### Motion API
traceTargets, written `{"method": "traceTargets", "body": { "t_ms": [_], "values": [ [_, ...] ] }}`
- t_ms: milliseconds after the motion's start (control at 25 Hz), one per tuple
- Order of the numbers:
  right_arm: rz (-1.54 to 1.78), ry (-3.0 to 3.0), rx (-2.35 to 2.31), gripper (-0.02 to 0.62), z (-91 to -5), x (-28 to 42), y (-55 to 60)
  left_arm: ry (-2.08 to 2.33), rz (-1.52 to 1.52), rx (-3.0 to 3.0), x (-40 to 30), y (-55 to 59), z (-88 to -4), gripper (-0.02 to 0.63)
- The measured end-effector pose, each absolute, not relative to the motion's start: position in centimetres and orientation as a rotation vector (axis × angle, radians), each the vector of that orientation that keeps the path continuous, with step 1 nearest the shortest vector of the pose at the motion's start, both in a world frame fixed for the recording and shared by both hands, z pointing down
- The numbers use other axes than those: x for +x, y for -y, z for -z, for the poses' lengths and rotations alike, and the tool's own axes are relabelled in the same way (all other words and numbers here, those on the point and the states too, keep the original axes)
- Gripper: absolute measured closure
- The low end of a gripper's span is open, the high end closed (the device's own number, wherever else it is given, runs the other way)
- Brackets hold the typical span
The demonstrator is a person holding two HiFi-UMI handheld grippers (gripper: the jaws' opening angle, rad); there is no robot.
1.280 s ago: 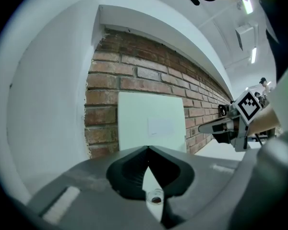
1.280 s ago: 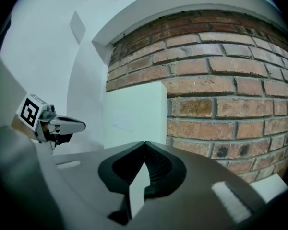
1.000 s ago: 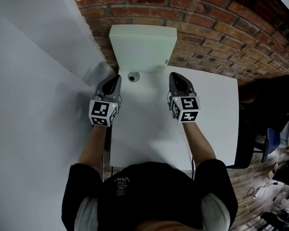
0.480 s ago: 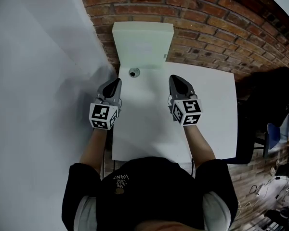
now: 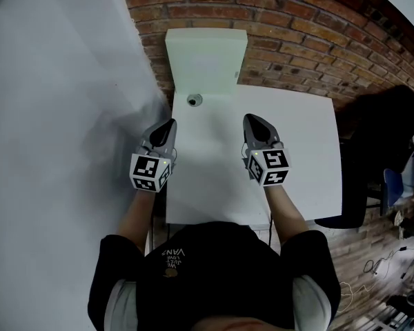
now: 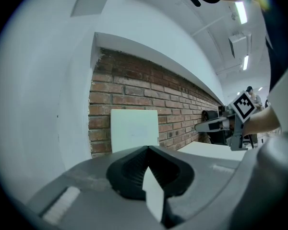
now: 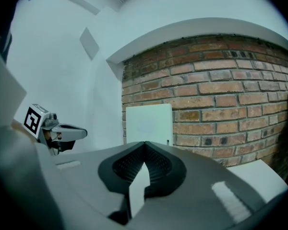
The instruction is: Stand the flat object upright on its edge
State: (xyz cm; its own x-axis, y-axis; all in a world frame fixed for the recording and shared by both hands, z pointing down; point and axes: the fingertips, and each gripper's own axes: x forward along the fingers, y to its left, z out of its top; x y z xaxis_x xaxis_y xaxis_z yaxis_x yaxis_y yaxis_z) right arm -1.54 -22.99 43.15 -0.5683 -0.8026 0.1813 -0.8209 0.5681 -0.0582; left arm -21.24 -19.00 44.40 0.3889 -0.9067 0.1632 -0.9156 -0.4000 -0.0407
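Note:
The flat object, a pale white square panel (image 5: 205, 61), stands upright on its edge at the far end of the white table (image 5: 303, 157), leaning against the brick wall (image 5: 297, 26). It also shows as the upright panel (image 6: 134, 131) in the left gripper view and as the panel (image 7: 149, 123) in the right gripper view. My left gripper (image 5: 168, 124) hovers at the table's left edge, shut and empty. My right gripper (image 5: 252, 119) hangs over the table's middle, shut and empty as well. Both point at the panel from a short distance.
A small grey round knob (image 5: 194, 101) sits on the table just in front of the panel's left corner. A white wall (image 5: 62, 116) runs along the left. A dark chair (image 5: 372, 136) stands off the table's right side.
Both grippers have drawn back from the panel toward the person, still shut. The panel has stayed upright against the wall.

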Motion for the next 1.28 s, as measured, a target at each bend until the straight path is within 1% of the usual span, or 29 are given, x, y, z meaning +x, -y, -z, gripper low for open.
{"method": "traceTargets", "body": {
  "t_ms": [600,1280],
  "values": [
    [-0.215,2.655,1.438,0.595,-43.0,-0.7,15.9,1.615,-0.226,2.608,-21.2,13.1,-44.8,0.606],
    [-0.304,2.613,1.552,0.595,-45.1,0.1,9.9,1.562,-0.212,2.598,-21.1,7.9,-46.0,0.606]
  ]
}}
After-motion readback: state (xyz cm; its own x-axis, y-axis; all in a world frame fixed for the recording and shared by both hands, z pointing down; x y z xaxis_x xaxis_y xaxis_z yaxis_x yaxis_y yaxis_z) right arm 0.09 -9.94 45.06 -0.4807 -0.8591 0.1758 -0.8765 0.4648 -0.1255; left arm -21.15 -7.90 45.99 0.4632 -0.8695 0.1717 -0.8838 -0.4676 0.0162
